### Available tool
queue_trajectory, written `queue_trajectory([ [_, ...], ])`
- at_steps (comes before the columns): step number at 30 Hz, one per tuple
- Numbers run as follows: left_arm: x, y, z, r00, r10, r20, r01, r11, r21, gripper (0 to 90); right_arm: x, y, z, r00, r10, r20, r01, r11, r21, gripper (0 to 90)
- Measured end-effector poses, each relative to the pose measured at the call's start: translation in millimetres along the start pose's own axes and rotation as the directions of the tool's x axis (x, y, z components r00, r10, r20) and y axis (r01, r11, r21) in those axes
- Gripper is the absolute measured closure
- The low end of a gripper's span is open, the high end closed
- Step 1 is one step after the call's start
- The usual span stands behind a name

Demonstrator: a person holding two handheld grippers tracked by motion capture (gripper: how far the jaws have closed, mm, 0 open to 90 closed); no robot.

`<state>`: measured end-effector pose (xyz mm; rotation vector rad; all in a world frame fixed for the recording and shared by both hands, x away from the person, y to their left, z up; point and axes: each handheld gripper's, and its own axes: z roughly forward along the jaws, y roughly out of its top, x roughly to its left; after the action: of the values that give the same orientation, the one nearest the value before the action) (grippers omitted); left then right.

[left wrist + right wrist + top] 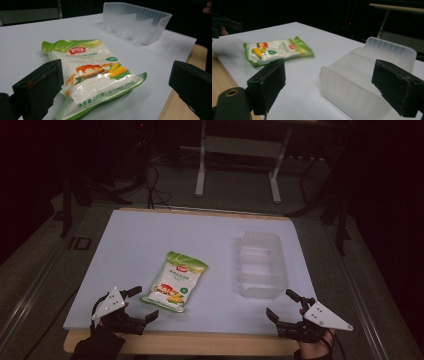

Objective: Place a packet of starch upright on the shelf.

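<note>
- My pouch (174,281) lies flat, long axis running from near-left to far-right (green top farthest).
- Left claw (141,303) wide, level, beside it.
- Right claw (283,305) wide, by the tray (261,263).

Your pouch (174,281) is a sealed green-and-white bag printed with corn and a red logo, lying flat just ahead of your left jaws, its bottom edge reaching in between them without touching either. Your frosted clear plastic bin (260,264) stands upright and empty just ahead of your right jaws, its near end wall facing them.
</note>
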<state>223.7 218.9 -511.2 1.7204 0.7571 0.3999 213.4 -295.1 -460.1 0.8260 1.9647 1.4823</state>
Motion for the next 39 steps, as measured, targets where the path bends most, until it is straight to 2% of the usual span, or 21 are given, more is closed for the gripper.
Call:
queue_trajectory([
  [2,0.8,1.0,-1.4,0.9998,-0.015,0.008,0.015,0.9999,-0.005,0.1,-0.3,-0.6,0.2,0.9999,0.01,-0.003,-0.01,1.0,0.002,11.5],
  [5,0.1,1.5,-1.7,0.9996,-0.027,0.012,0.027,0.9994,0.02,0.1,-0.2,-0.9,0.5,0.9999,0.01,-0.003,-0.01,1.0,0.004,11.4],
  [7,-2.0,2.9,-1.2,0.9999,-0.014,0.004,0.013,0.9989,0.046,0.1,0.9,-0.4,0.3,1.0,0.004,-0.008,-0.004,1.0,0.0,11.3],
  [9,-2.0,2.9,-1.2,0.9999,-0.014,0.004,0.013,0.9989,0.046,0.1,1.5,0.0,0.1,1.0,0.001,-0.01,-0.001,1.0,0.0,11.3],
  [10,-4.8,5.9,-1.4,0.9996,-0.009,0.026,0.007,0.997,0.077,0.1,2.9,0.4,0.4,0.9994,0.0,-0.034,0.0,1.0,-0.007,11.0],
  [16,-9.1,9.6,-3.2,0.9977,0.009,0.067,-0.016,0.9944,0.104,0.1,7.2,1.8,3.3,0.9986,-0.008,-0.053,0.008,1.0,-0.009,10.0],
  [19,-13.2,12.3,-2.7,0.9944,0.042,0.096,-0.054,0.9911,0.122,0.1,8.2,2.9,4.5,0.9986,-0.009,-0.052,0.008,1.0,-0.008,10.0],
  [22,-19.2,15.4,0.3,0.9907,0.079,0.111,-0.095,0.9842,0.15,0.1,8.5,4.1,4.4,0.9981,0.013,-0.06,-0.014,1.0,-0.024,10.0],
  [26,-26.6,20.9,3.6,0.9868,0.094,0.132,-0.116,0.9797,0.164,0.1,12.7,4.9,6.3,0.9972,0.01,-0.074,-0.012,1.0,-0.017,10.0],
  [30,-31.7,30.9,3.2,0.9829,0.117,0.142,-0.138,0.9794,0.147,0.1,16.7,5.2,8.4,0.9961,-0.005,-0.088,0.005,1.0,-0.009,9.9],
  [35,-33.8,40.9,2.7,0.983,0.116,0.143,-0.135,0.9811,0.138,0.1,17.9,6.5,7.8,0.9959,-0.026,-0.087,0.026,1.0,-0.005,9.9],
  [39,-32.7,50.0,4.7,0.9854,0.105,0.134,-0.126,0.9782,0.165,0.1,18.3,8.4,6.7,0.9957,-0.027,-0.089,0.027,1.0,-0.008,9.9],
])
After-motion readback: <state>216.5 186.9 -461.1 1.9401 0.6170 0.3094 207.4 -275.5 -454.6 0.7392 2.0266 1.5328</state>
